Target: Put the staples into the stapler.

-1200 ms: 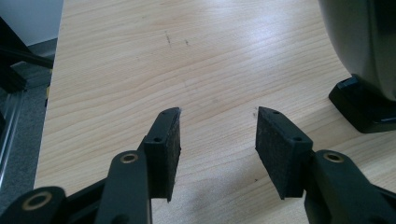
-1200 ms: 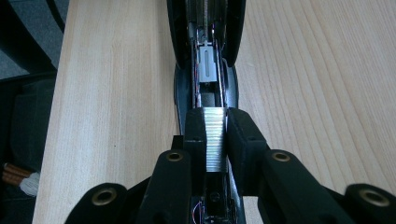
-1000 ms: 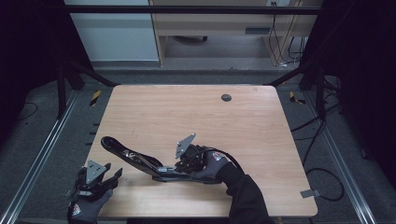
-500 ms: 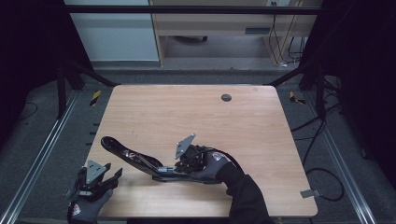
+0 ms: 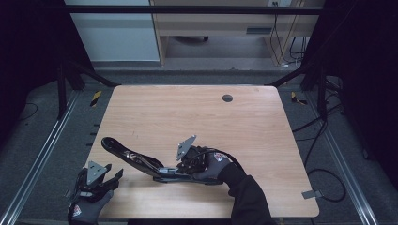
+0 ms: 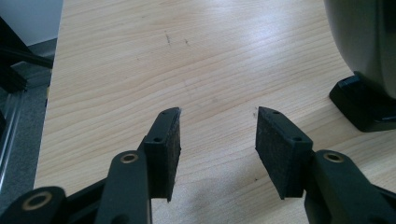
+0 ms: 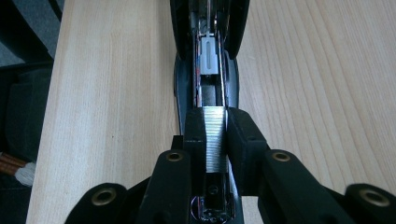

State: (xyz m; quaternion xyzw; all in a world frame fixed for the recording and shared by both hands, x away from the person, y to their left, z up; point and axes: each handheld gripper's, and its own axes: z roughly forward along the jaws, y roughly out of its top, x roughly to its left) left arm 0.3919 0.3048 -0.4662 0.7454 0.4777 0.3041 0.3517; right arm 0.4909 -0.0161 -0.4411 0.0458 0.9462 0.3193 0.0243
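A black stapler point(image 5: 136, 159) lies swung open on the wooden table point(image 5: 187, 112), near its front edge. In the right gripper view its open magazine channel point(image 7: 208, 65) runs straight ahead of the jaws. My right gripper point(image 7: 215, 128) is shut on a silver strip of staples point(image 7: 215, 140) and holds it just over the rear of that channel. From above, the right gripper point(image 5: 171, 169) sits at the stapler's near end. My left gripper point(image 5: 114, 175) rests at the table's front left corner, open, with bare wood between its pads point(image 6: 166, 140). The stapler's dark body point(image 6: 369, 56) fills the right edge of the left gripper view.
A small round grommet point(image 5: 227, 98) sits in the table's far side. Metal rails point(image 5: 42, 150) run along both sides of the table, and cables point(image 5: 324, 178) trail on the floor at the right. A desk and cabinet point(image 5: 211, 23) stand beyond the far edge.
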